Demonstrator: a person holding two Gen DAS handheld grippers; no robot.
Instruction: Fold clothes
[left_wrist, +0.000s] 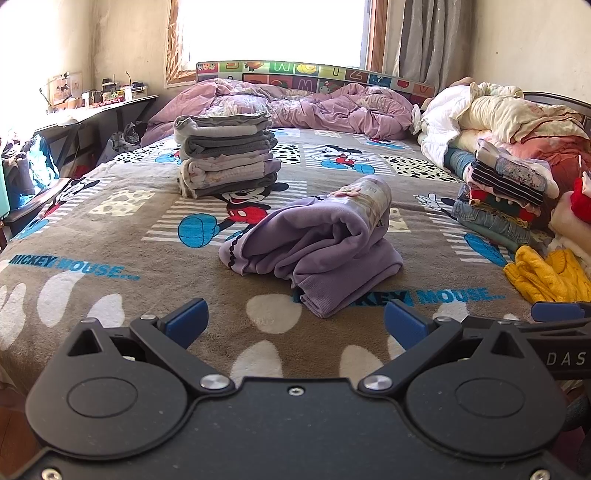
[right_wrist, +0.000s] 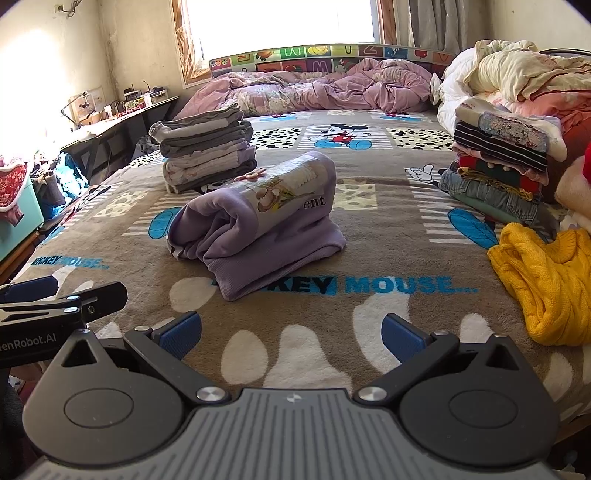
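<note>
Both jaws are gaping empty; the loosely folded purple sweatshirt (right_wrist: 255, 225) near the bed's (right_wrist: 388, 229) front edge is risking unrolling if pinched by one layer.

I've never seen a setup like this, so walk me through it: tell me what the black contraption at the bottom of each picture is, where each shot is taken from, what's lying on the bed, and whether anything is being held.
Each black contraption is a hand-held two-finger gripper with blue pads; a person carries one in each hand, and a wide-angle camera on each looks forward along its fingers. One picture comes from the left gripper, the other from the right gripper. Both are open and hold nothing.

They hover over a Mickey Mouse blanket. In the middle lies a folded purple sweatshirt. Behind it to the left stands a neat stack of folded grey and pale clothes. On the right sit a colourful folded pile and an unfolded yellow sweater.
</note>
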